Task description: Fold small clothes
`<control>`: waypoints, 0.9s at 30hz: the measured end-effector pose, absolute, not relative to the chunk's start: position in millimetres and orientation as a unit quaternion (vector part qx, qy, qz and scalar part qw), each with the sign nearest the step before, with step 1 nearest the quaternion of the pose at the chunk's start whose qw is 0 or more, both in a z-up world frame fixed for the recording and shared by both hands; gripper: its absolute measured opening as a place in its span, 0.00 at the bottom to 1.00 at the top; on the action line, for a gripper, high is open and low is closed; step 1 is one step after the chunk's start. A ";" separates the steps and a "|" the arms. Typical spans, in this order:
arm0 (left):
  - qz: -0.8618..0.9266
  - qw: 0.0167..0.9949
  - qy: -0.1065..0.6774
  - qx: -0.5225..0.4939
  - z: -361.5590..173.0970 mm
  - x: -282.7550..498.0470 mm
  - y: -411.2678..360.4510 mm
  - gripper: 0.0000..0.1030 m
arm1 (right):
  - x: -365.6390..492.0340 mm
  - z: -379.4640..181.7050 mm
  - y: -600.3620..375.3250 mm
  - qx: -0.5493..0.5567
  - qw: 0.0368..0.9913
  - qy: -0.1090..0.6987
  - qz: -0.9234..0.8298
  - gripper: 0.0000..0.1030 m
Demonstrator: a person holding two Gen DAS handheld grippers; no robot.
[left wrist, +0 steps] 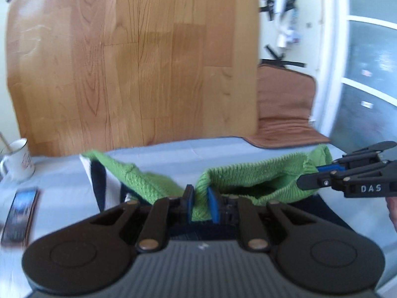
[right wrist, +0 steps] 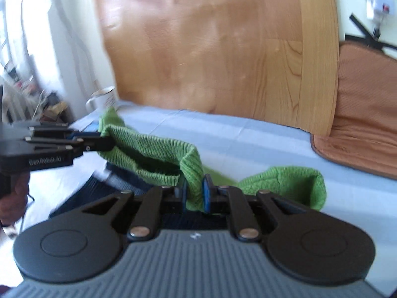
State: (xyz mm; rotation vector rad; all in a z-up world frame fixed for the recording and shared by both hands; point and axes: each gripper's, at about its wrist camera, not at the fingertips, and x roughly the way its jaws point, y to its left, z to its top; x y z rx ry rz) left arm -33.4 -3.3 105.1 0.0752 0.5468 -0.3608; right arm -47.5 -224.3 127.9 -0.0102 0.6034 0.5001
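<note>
On your far left a white enamel mug (left wrist: pixel 18 160) is standing on the pale blue worktop (left wrist: pixel 211 146), with a phone (left wrist: pixel 21 214) lying just in front of it, so be keeping the cloth clear of both as you are carrying it. Your left gripper (left wrist: pixel 200 204) is holding its jaws nearly closed, the blue pads pinching a fold of the green knitted garment (left wrist: pixel 250 178), which is hanging lifted between the two tools above a dark striped garment (left wrist: pixel 104 186) lying on the worktop. Moving right, your right gripper (right wrist: pixel 194 192) is likewise clamping its nearly closed jaws on another edge of the same green knit, and a loose part of it is drooping onto the worktop beyond. The picture is blurring, so you are probably sweeping fast; to my eye you are carrying the held edge over for a fold, and you should be keeping both hands level and evenly apart so the knit is stretching flat without sagging in the middle, then lowering it edge to edge before letting go. Watch that the thick ribbed knit is not slipping from the pads. On writing: the right tool is showing "DAS" in the left view; the left tool's lettering in the right view is too blurred to read surely.
</note>
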 end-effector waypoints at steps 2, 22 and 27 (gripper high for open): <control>-0.186 0.945 0.266 0.030 99.3 -71.7 0.9 0.13 | -87.9 115.0 -221.4 -0.028 0.930 0.283 0.235 0.15; -0.174 0.948 0.262 -0.054 96.7 -101.5 61.7 0.42 | -121.9 116.0 -236.2 0.091 0.941 0.244 0.214 0.50; -0.133 0.938 0.313 -0.072 67.7 -31.7 47.3 0.24 | -67.1 79.8 -226.4 0.098 0.939 0.283 0.168 0.41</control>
